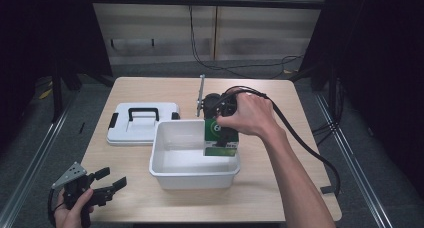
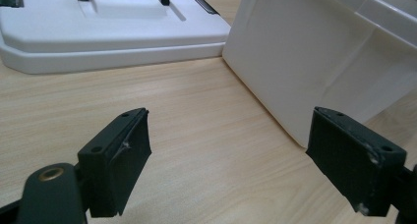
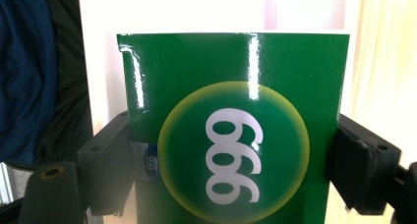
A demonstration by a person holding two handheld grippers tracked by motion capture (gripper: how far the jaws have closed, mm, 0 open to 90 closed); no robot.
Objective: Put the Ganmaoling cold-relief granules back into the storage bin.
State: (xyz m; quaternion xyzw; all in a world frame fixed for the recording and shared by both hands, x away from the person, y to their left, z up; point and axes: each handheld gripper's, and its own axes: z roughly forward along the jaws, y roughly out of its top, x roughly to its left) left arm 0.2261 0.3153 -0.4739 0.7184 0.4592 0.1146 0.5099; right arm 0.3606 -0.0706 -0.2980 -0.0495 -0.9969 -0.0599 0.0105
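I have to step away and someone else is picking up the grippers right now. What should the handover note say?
Right gripper: shut on the green box, holding it upright over the right side of the white bin; in the right gripper view the jaws clamp its two sides.
Left gripper: open, holding nothing, at the table's front left corner, pointing toward the bin.
White lid: flat on the table, left of and behind the bin.
Done: box picked up and brought to the bin.
Left: probably lower the box in, release it, then perhaps fit the lid.
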